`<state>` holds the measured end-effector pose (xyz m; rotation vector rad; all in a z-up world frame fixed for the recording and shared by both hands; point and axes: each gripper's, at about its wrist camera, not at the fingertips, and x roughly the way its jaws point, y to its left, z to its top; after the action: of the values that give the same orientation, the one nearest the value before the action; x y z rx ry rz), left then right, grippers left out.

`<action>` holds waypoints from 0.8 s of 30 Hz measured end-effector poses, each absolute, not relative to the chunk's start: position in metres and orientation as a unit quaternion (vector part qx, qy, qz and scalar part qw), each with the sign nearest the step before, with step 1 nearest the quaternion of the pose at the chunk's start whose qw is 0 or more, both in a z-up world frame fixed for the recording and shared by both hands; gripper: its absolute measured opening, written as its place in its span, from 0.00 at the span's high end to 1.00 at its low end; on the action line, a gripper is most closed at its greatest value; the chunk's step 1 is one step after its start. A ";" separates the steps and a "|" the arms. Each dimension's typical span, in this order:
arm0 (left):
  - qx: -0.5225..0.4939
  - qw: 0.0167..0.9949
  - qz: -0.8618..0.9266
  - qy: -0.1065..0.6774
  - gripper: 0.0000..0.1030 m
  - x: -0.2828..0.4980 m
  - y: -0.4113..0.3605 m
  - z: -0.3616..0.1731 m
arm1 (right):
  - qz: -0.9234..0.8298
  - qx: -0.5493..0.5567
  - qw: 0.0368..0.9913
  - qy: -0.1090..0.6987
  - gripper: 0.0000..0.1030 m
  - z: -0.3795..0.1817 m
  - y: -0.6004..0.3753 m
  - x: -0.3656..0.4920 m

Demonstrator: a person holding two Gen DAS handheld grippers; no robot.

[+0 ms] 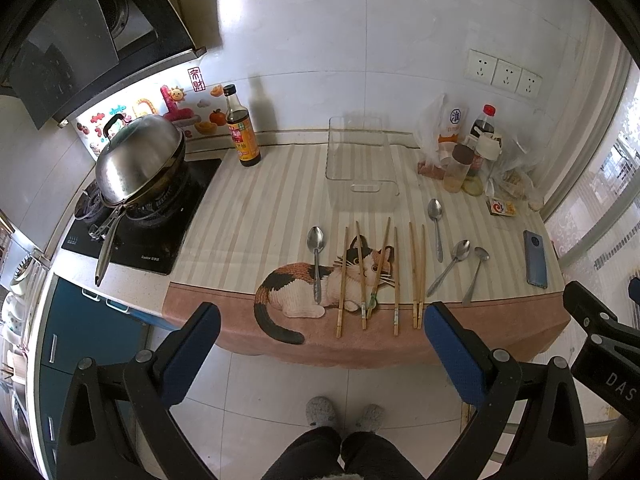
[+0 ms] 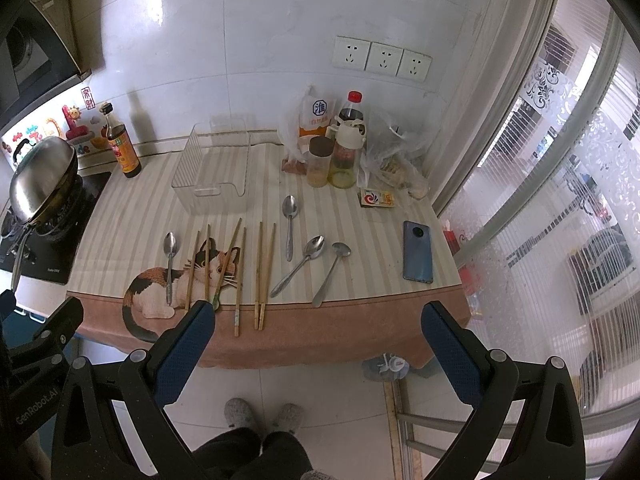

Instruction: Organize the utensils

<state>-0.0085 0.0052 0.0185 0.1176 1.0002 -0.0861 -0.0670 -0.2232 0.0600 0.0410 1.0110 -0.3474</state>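
Several wooden chopsticks lie side by side on a striped mat with a cat picture. One metal spoon lies left of them, and three more spoons lie to their right. A clear plastic bin stands behind them, empty. My left gripper and right gripper are both open and empty, held back from the counter's front edge above the floor.
A blue phone lies at the mat's right. Bottles, jars and bags crowd the back right corner. A soy sauce bottle stands back left beside a stove with a lidded wok.
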 end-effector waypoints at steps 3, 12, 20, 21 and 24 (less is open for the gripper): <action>0.056 0.875 -0.041 0.479 0.00 -0.009 0.005 0.018 | -0.165 0.020 0.860 0.482 0.00 0.060 -0.223 -0.067; 0.056 0.876 -0.042 0.478 0.00 -0.009 0.006 0.019 | -0.166 0.020 0.861 0.481 0.00 0.060 -0.224 -0.067; 0.057 0.877 -0.041 0.475 0.00 -0.005 0.001 0.025 | -0.164 0.022 0.862 0.480 0.00 0.061 -0.224 -0.065; 0.057 0.877 -0.041 0.475 0.00 -0.004 0.000 0.026 | -0.163 0.023 0.862 0.480 0.00 0.062 -0.224 -0.065; 0.059 0.879 -0.042 0.472 0.00 -0.001 -0.004 0.027 | -0.162 0.024 0.863 0.477 0.00 0.063 -0.225 -0.063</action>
<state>-0.0007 -0.0035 0.0268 0.1228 0.9839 -0.0872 -0.0634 -0.2253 0.0626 0.0495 1.0009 -0.3399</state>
